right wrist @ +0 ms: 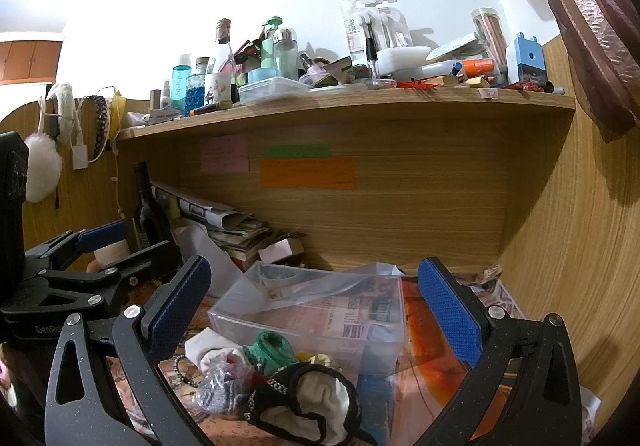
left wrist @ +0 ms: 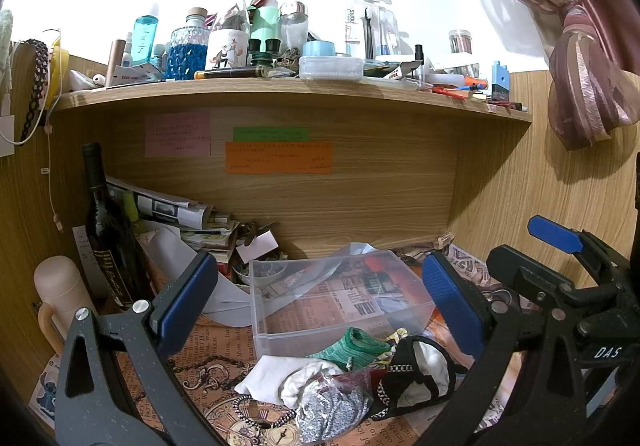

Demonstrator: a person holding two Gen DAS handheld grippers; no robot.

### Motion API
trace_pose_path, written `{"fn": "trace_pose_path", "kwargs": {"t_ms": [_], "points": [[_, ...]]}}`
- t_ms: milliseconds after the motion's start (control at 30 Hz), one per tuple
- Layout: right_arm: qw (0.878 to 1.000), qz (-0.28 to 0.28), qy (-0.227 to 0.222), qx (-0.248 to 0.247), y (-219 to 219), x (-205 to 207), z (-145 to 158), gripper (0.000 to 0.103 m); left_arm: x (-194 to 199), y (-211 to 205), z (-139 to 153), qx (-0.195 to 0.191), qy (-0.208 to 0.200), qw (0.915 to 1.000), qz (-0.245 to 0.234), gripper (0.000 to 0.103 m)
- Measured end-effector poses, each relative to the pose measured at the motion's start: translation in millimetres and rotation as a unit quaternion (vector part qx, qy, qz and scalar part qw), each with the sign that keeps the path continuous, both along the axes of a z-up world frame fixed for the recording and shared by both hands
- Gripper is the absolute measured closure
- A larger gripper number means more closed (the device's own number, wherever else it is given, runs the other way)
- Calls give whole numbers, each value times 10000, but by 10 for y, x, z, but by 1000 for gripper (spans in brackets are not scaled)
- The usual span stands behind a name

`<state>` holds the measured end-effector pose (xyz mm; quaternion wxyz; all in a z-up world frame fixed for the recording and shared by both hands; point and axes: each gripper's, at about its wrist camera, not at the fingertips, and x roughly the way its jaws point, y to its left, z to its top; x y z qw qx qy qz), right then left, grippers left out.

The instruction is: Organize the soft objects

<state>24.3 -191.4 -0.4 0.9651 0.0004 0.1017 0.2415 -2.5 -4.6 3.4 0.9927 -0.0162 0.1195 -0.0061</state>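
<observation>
A heap of soft things lies on the desk in front of a clear plastic box [left wrist: 340, 298]: a green knit piece [left wrist: 360, 344], white cloth [left wrist: 288, 374], a silver glittery pouch [left wrist: 332, 410] and a black chain-trimmed pouch [left wrist: 416, 378]. My left gripper [left wrist: 320, 306] is open and empty, above and behind the heap. My right gripper [right wrist: 316, 310] is open and empty over the same box [right wrist: 320, 310]. The heap shows in the right wrist view too: green knit [right wrist: 272, 350], black pouch [right wrist: 304, 402], silver pouch [right wrist: 220, 390]. The right gripper also shows in the left wrist view [left wrist: 560, 286].
A wooden shelf [left wrist: 280, 89] crowded with bottles and jars runs overhead. A dark wine bottle [left wrist: 104, 230], a cream flask [left wrist: 60, 290] and stacked papers [left wrist: 192, 221] stand at the left. A wooden side wall [right wrist: 560, 246] and a curtain [left wrist: 580, 65] are at the right.
</observation>
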Motion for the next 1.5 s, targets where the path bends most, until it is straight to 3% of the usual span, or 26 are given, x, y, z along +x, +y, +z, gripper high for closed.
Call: {"fn": "trace_pose_path", "kwargs": {"t_ms": [300,533,767,967,1133,1300,1500], "points": [[9995,-84,276,-154,42,111,-166,0,133,122,-196,-30,439,9990,-41,0],[9949,5,964,-287,-35,295,-539,0,256,233,-564,-97,1082,9940,-96,0],[9870,93,1550,-423,-88,371,-838,2,313,192,-893,-165,1595,9866,-284,16],[9789,228,1987,-421,-102,422,-1020,14,345,93,-1076,-310,1878,9805,-482,23],[9738,486,2207,-271,-43,434,-1061,28,381,18,-1219,-330,2139,9747,-562,38],[9714,860,2201,-242,127,411,-1041,37,396,27,-1345,-474,2320,9696,-613,39],[9630,1080,2442,-366,296,487,-1158,58,436,-19,-1469,-476,2507,9639,-759,39]]}}
